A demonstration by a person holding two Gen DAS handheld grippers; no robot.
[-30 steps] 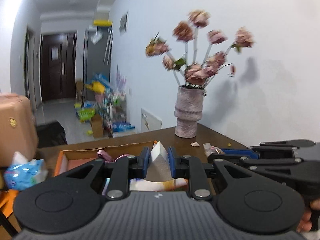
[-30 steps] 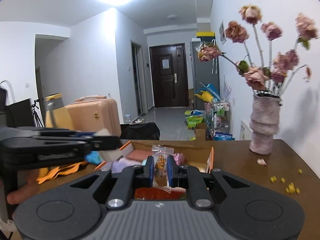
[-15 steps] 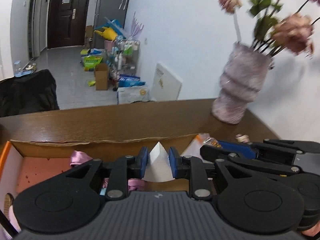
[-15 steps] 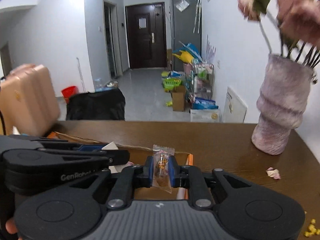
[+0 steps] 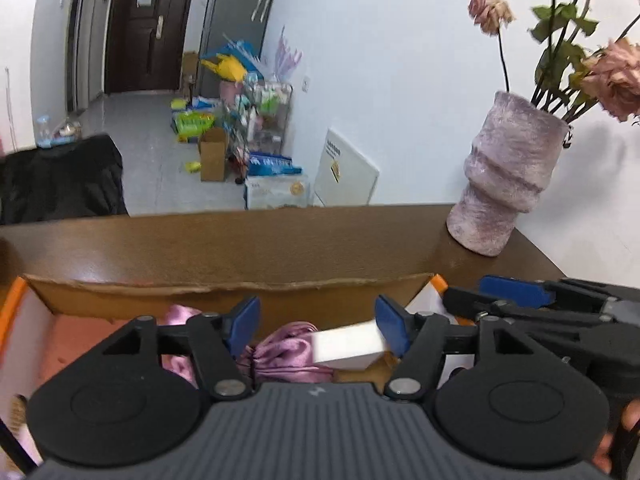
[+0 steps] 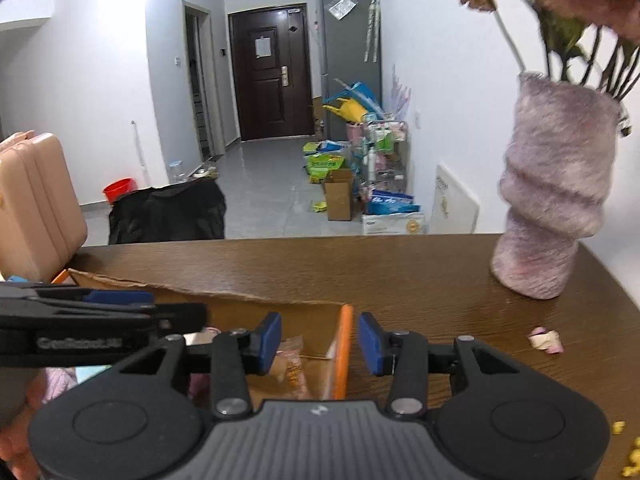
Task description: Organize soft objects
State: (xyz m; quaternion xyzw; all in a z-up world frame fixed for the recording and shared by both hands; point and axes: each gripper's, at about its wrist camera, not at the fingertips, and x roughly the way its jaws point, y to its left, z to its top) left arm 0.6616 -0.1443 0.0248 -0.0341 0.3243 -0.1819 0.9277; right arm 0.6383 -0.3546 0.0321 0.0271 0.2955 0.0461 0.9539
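Note:
An open cardboard box (image 5: 224, 292) with orange edges sits on the brown table, and both grippers hang over it. My left gripper (image 5: 316, 322) is opening; a white wedge-shaped sponge (image 5: 346, 346) lies free below its right pad, on a pink satin cloth (image 5: 284, 354) inside the box. My right gripper (image 6: 318, 338) is also opening above the box's orange right wall (image 6: 344, 352). A clear snack packet (image 6: 292, 364) has dropped beside its left pad into the box, touching neither pad. The left gripper (image 6: 100, 328) shows as a black bar in the right wrist view.
A fuzzy pink vase (image 5: 508, 176) with dried flowers stands at the table's far right, close to the wall. A crumpled scrap (image 6: 544, 338) and yellow bits (image 6: 618, 426) lie on the table. Beyond the far edge are a black bag (image 6: 168, 212) and a tan suitcase (image 6: 32, 200).
Both grippers came forward and down over the box, then opened. The white sponge left the left pads and the snack packet left the right pads; both now lie in the box.

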